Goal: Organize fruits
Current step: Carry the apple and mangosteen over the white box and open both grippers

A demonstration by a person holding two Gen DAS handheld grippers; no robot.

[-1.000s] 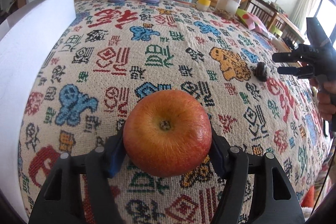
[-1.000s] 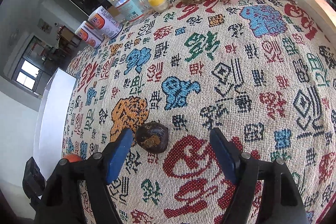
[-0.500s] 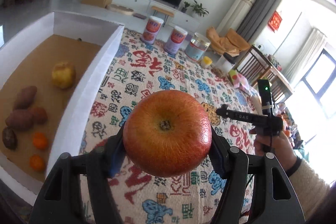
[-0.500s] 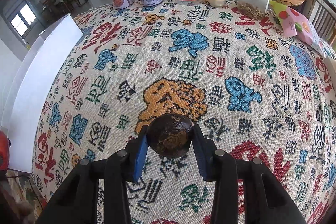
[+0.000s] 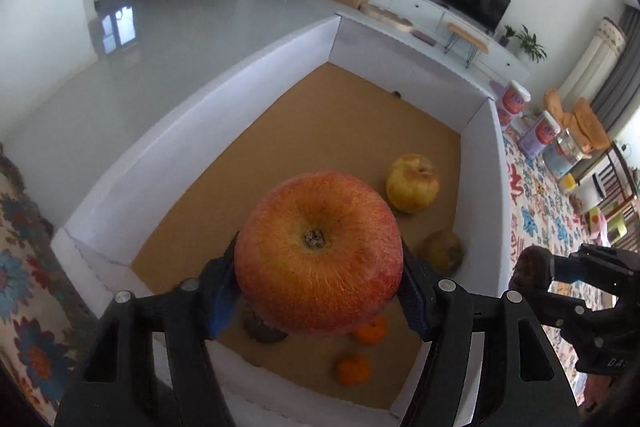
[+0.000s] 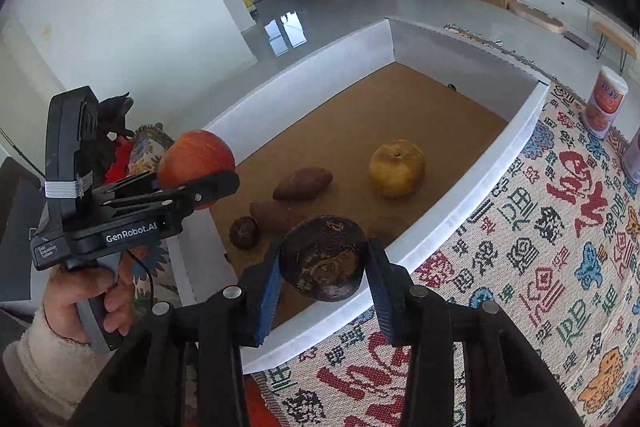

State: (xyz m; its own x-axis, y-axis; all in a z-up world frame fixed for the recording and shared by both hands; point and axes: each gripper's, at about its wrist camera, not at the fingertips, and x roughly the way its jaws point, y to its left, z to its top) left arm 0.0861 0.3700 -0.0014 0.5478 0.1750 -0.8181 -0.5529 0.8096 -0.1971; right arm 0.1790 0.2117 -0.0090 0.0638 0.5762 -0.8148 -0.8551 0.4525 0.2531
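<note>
L gripper [image 5: 320,291] is clamping the red apple [image 5: 318,253] over the box [image 5: 482,195] near its front edge — stem pit facing the cam. R gripper [image 6: 324,281] is pinching a dark round fruit [image 6: 323,258] above the box's right rim. Left tool's side is reading "GenRobot.AI".

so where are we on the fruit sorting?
Done: a yellow apple, two small oranges and a few brown pieces already lie in the box. In hand: the left gripper holds a red apple above the box, the right gripper a dark round fruit. Left: drop both in.
</note>
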